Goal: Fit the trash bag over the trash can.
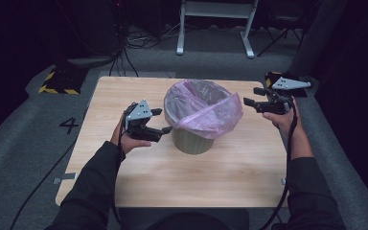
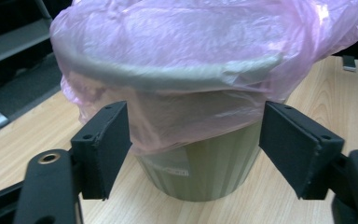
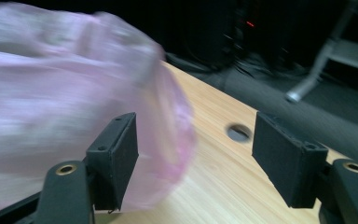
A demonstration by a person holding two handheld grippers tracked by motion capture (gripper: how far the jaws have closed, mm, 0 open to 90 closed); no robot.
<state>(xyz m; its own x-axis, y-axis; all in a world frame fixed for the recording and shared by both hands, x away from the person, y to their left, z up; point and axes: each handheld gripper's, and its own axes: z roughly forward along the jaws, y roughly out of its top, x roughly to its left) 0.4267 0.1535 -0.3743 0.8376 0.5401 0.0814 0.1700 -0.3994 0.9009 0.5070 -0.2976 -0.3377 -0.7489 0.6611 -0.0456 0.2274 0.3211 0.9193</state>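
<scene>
A ribbed grey-green bin (image 1: pixel 191 141) stands in the middle of the wooden table (image 1: pixel 124 91), lined with a pink plastic bag (image 1: pixel 203 108) folded down over its rim. My left gripper (image 1: pixel 164 120) hovers just left of the bin, pointing at it, jaws open and empty. In the left gripper view the bin (image 2: pixel 200 172) and the bag's overhang (image 2: pixel 177 56) sit close ahead of the left gripper (image 2: pixel 196 140). My right gripper (image 1: pixel 250 96) is off the bag's right side, open and empty. The right gripper view shows the blurred bag (image 3: pixel 51 93) beyond the right gripper (image 3: pixel 196 154).
A round cable hole (image 3: pixel 238 133) is cut into the tabletop near the right gripper. Behind the table stand a white desk frame (image 1: pixel 215 28) and a yellow-and-black striped base (image 1: pixel 57 81), with cables on the grey floor. A "4" mark (image 1: pixel 69 125) lies left of the table.
</scene>
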